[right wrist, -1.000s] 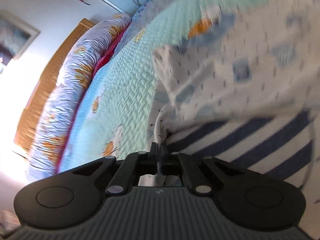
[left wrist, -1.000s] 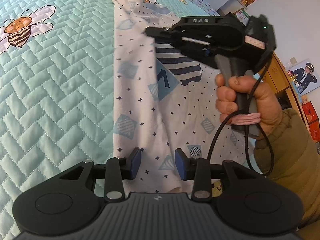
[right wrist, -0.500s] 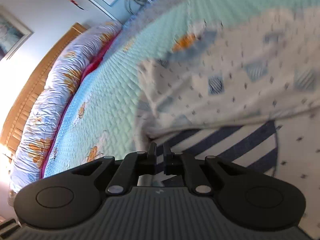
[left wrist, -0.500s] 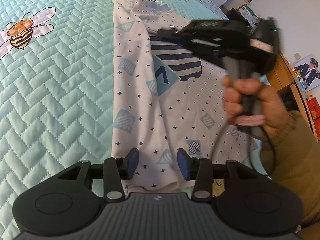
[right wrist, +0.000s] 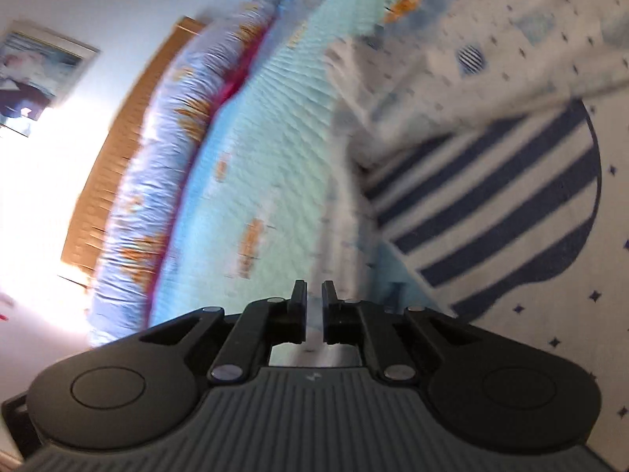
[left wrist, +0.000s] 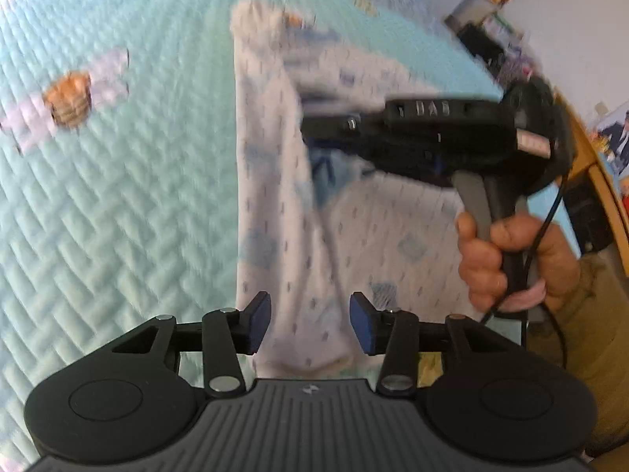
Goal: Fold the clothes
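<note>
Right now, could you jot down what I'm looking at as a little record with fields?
Place: a bed with a mint quilted bedspread
Garment: a white patterned top, lying on the bedspread with one side folded over
Print: a navy striped patch on its front
Left gripper: jaws apart above the garment's near end, nothing pinched
Right gripper: held in a person's hand, jaws a narrow slit, nothing visible between them
Picture quality: blurred

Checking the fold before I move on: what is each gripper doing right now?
Left gripper: open, holding nothing, above the white patterned shirt.
Right gripper: narrow gap between the jaws, nothing gripped.
</note>
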Action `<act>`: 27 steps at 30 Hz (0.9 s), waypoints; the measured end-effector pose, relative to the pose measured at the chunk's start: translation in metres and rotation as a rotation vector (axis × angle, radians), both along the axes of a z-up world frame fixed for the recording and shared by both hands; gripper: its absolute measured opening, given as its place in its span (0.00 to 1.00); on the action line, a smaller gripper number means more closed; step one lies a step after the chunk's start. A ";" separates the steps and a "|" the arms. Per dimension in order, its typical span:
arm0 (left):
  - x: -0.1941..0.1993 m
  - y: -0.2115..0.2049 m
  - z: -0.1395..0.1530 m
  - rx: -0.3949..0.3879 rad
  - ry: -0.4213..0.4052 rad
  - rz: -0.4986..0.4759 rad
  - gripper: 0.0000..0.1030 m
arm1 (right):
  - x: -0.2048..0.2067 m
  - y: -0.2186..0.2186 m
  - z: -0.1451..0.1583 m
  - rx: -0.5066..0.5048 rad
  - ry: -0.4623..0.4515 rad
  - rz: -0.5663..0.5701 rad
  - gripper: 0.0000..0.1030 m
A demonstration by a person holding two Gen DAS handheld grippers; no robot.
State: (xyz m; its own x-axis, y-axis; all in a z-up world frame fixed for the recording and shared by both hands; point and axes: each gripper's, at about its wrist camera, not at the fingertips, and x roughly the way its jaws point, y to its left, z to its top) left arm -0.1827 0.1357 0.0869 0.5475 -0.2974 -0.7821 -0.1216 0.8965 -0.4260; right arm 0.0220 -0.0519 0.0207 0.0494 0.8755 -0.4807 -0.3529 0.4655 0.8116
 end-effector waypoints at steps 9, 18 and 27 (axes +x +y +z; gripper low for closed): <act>0.076 0.005 -0.007 -0.001 -0.049 -0.001 0.53 | 0.045 0.031 0.017 -0.009 -0.029 0.006 0.17; 0.089 0.021 -0.029 -0.044 -0.004 -0.010 0.54 | 0.073 0.026 0.012 -0.069 -0.051 -0.007 0.25; 0.111 0.048 -0.012 -0.022 -0.062 0.052 0.54 | 0.157 0.026 0.025 -0.040 -0.229 -0.110 0.43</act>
State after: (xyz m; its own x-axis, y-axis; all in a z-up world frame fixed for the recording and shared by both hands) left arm -0.0720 0.1840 0.0747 0.6095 -0.2841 -0.7402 -0.1406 0.8801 -0.4536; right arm 0.1789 -0.0262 0.0461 0.2544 0.8394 -0.4803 -0.4708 0.5413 0.6967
